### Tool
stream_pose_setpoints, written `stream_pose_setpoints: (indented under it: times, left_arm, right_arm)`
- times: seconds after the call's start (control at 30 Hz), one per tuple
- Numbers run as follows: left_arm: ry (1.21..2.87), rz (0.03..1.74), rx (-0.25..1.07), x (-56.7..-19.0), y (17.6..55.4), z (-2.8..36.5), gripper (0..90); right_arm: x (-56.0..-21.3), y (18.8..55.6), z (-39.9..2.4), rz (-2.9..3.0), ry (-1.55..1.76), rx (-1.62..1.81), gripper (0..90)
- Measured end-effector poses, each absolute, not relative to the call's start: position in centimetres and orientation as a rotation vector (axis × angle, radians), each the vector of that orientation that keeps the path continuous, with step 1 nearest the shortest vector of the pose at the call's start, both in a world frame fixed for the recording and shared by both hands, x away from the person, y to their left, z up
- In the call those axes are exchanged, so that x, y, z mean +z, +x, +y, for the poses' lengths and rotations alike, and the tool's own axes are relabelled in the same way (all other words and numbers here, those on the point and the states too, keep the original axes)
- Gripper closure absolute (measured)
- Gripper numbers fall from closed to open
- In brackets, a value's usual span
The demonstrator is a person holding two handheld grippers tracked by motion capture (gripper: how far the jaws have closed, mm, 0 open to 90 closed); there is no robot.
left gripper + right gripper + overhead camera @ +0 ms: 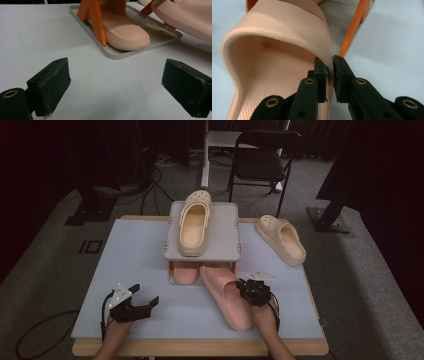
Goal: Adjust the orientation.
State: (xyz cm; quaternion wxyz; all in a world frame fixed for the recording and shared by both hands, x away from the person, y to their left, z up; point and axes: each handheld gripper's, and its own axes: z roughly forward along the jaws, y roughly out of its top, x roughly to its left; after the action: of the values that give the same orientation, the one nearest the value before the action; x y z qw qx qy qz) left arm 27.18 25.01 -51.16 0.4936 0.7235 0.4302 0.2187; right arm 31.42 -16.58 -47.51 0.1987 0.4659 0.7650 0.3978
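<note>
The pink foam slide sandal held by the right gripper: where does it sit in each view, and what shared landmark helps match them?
High view: the pink foam slide sandal lies at lower centre, in front of the rack, the right gripper at its edge.
Left gripper view: its side fills the top right corner.
Right gripper view: it spans the left and centre, its strap edge pinched between the jaws.
Shared landmark: the two-tier rack's orange post.
</note>
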Motion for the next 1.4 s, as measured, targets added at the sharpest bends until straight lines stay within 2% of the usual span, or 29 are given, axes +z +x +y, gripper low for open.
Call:
stream_pose_setpoints:
  times: [0.4, 0.7, 0.73, 0.83, 0.93, 1.1, 1.4]
  left_arm:
    - [1.757, 1.04, 0.528, -51.2, 27.3, 25.0, 7.9]
    - [1.761, 1.035, 0.527, -51.2, 27.3, 24.9, 7.9]
    - [1.764, 1.035, 0.53, -51.2, 27.3, 25.0, 7.9]
    - [1.758, 1.04, 0.529, -51.2, 27.3, 25.0, 7.9]
    - [1.762, 1.036, 0.53, -51.2, 27.2, 25.0, 7.9]
    - [1.762, 1.037, 0.527, -51.2, 27.2, 25.0, 7.9]
    - [1.767, 1.036, 0.528, -51.2, 27.3, 24.8, 7.9]
  right_arm:
    - [-48.0, 32.5, -15.2, 2.104, 1.414, 1.06, 80.2]
    - [-48.0, 32.4, -14.2, 2.08, 1.426, 1.028, 75.4]
    - [-48.0, 32.4, -14.2, 2.081, 1.422, 1.035, 73.8]
    - [-48.2, 32.4, -14.4, 2.119, 1.45, 1.082, 60.9]
    - [-48.2, 31.9, -14.5, 2.124, 1.431, 1.083, 51.7]
    - [-48.5, 31.0, -14.9, 2.165, 1.406, 1.078, 49.4]
    - [-49.3, 29.8, -16.3, 2.227, 1.434, 1.11, 50.3]
